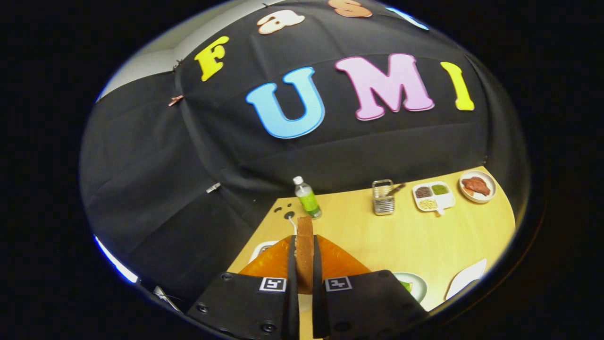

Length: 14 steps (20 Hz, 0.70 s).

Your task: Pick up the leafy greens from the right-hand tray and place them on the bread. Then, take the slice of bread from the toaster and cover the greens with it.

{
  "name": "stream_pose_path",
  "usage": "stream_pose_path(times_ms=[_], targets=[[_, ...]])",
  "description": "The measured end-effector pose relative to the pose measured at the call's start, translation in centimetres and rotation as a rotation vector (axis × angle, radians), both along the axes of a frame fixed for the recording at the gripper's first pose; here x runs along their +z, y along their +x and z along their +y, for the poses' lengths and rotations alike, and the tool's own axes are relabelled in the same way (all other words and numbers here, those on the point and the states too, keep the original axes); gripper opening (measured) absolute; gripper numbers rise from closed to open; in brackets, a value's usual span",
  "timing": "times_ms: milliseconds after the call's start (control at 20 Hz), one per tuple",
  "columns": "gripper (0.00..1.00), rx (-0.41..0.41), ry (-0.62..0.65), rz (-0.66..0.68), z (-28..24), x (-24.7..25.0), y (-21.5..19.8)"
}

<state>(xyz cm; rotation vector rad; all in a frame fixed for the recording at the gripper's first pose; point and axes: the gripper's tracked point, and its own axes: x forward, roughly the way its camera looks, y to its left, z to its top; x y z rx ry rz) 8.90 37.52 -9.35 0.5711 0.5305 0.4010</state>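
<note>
A slice of toasted bread stands on edge between my fingers, its brown crust facing me. My gripper is shut on it, with both fingers pressing its flat sides. Right behind and below the fingers spreads a glossy orange body, which looks like the toaster. Just right of the gripper's housing sits a round plate with a bit of green leaf on it; the housing hides most of it. I cannot tell whether bread lies under the leaf.
On the wooden table beyond the fingers stand a green bottle, a wire basket, a compartment dish and a plate of meat. A white plate lies at the near right. A cable hole is by the bottle.
</note>
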Motion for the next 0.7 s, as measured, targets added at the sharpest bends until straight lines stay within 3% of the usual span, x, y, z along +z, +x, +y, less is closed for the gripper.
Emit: stream_pose_path(times_ms=[350, 700], targets=[[0.15, -0.127, -0.062, 0.171, -6.5, -11.0, -3.7], [0.15, -0.158, 0.031, 0.270, -4.9, -15.9, -4.6]])
